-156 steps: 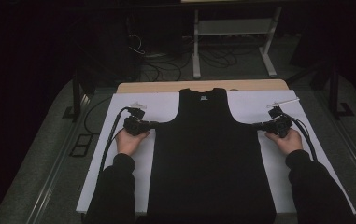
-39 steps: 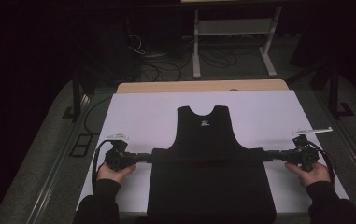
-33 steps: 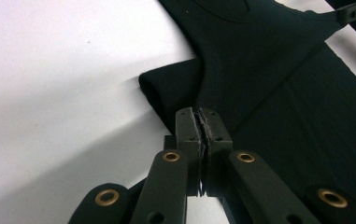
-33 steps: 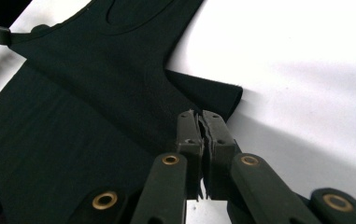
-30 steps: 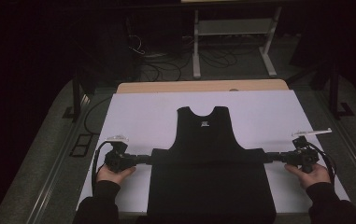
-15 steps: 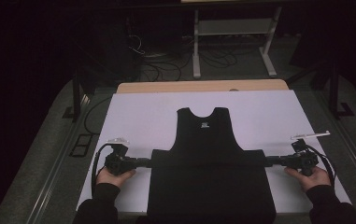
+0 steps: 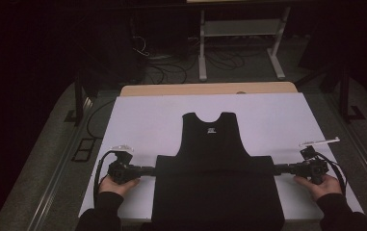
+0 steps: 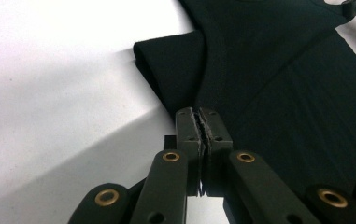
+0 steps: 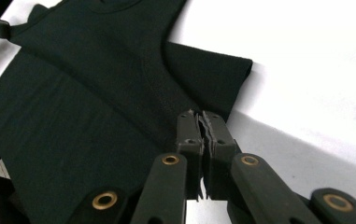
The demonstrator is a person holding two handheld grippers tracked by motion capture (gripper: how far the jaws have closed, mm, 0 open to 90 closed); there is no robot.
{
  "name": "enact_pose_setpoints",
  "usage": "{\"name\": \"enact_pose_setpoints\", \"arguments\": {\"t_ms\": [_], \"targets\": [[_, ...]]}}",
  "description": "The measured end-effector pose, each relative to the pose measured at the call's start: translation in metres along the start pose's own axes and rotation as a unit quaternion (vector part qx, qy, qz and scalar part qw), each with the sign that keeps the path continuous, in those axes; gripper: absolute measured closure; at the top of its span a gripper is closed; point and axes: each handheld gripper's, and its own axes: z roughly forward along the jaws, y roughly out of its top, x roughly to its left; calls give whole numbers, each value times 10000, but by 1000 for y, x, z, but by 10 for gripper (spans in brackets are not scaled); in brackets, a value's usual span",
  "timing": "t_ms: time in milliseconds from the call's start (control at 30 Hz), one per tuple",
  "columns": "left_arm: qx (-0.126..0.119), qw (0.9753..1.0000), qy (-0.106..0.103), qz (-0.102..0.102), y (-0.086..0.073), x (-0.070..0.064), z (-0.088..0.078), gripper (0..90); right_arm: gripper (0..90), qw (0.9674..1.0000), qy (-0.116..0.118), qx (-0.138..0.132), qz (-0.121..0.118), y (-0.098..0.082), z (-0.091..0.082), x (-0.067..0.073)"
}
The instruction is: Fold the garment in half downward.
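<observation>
We look down on a white table [image 7: 137, 115] in a dark room, and a black sleeveless top [image 7: 215, 159] lies across its near half, neck pointing away from us. The garment is folded crosswise: its upper part with the neckline lies flat on top, and a wider dark band of cloth stretches left and right beneath it, reaching toward both hands.

At the left end of that band sits the left gripper [image 7: 150, 169], held by the person's left hand [image 7: 117, 185] low on the table. In the left gripper view its two black jaws are pressed together, and the tips meet right at the edge of the dark cloth [image 8: 278, 93] (whether a thin layer of fabric is pinched between them we cannot tell, since the pads hide the contact).

At the right end, the right gripper [image 7: 278, 168] mirrors it, held by the right hand [image 7: 321, 184] near the table's right edge. In the right gripper view its jaws are likewise closed tight, tips at the border of the garment [image 9: 87, 107], with a folded flap of cloth just beyond them on the white surface [image 9: 306, 70].

Both grippers point inward toward each other, level with the table, well apart, with the top between them.
</observation>
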Motion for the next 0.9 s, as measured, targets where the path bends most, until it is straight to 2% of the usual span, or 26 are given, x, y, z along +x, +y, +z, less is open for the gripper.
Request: {"name": "enact_pose_setpoints", "arguments": {"t_ms": [133, 367, 567, 633, 900], "targets": [[36, 10000, -38, 12, -1, 2, 2, 860, 844, 10000, -22, 25, 84, 0, 2, -1], [88, 10000, -9, 15, -2, 4, 5, 807, 789, 9999, -127, 16, 37, 0, 2, 0], [13, 9999, -9, 116, 0, 3, 5, 678, 733, 9997, -192, -124, -43, 1, 0, 1], [-35, 9998, 69, 157, 1, 2, 4, 604, 705, 9997, -202, -152, -74, 2, -1, 2], [-260, 9988, 273, 312, 4, 1, -1, 424, 554, 9983, -310, -423, -240, 4, -6, 4]]}}
